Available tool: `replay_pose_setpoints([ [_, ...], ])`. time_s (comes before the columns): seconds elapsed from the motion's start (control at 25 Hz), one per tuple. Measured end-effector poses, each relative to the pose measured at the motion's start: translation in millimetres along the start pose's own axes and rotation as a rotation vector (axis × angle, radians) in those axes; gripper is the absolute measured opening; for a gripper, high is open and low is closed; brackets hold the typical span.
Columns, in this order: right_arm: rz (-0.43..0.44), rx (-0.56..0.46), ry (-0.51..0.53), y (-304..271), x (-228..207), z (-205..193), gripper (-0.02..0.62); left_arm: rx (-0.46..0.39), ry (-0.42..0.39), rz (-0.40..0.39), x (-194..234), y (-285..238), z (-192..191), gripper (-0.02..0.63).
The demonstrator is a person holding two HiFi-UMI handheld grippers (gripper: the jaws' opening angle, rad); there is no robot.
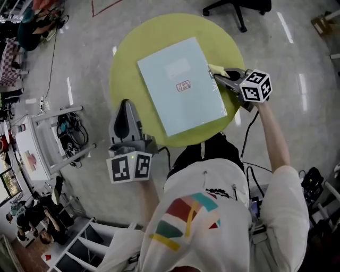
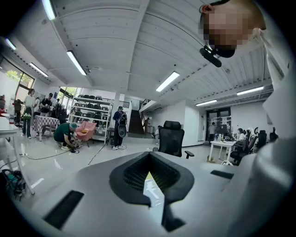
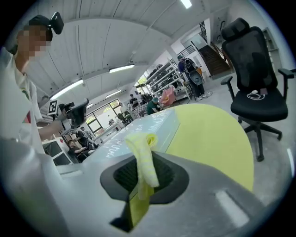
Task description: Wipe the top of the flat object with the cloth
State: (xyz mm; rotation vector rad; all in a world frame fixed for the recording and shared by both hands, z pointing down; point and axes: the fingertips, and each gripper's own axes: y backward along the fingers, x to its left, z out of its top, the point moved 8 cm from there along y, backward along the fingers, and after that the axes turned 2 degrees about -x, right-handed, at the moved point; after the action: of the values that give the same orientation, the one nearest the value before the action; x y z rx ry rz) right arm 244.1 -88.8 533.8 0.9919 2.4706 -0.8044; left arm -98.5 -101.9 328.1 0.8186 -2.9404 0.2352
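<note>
A pale blue flat object [image 1: 180,85] with a small red label lies on the round yellow table [image 1: 127,58]. My right gripper [image 1: 219,74] is at the object's right edge, shut on a yellow cloth [image 1: 215,69]. In the right gripper view the cloth [image 3: 143,155] is pinched in the shut jaws of that gripper [image 3: 141,185] and sticks up, with the flat object [image 3: 138,129] just beyond on the table [image 3: 212,139]. My left gripper [image 1: 126,104] hovers at the table's near left edge, beside the object and apart from it. In its own view the left gripper [image 2: 149,185] is shut and holds nothing.
A black office chair [image 3: 256,69] stands past the table's far side; its base [image 1: 239,8] shows in the head view. A white rack with cables [image 1: 58,138] stands on the floor to the left. Several people and shelves are far off in the room.
</note>
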Motion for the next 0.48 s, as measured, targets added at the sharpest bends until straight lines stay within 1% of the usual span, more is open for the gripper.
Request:
replay_pose_setpoints([
  [0.2,-0.022,0.004,-0.041,25,29,-27,0.026,0.002,0.012,-0.057,-3,0,0,0.014],
  [0.28,-0.033,0.0,-0.055,33,40,-37,0.025,-0.002,0.005,-0.071,-5,3,0,0.014],
  [0.4,-0.038,-0.025,-0.074,39,49,-48,0.025,-0.026,-0.003,-0.057,-8,11,2,0.014],
  [0.48,-0.038,-0.026,-0.094,44,54,-58,0.026,-0.027,0.003,-0.044,-14,19,0,0.014],
])
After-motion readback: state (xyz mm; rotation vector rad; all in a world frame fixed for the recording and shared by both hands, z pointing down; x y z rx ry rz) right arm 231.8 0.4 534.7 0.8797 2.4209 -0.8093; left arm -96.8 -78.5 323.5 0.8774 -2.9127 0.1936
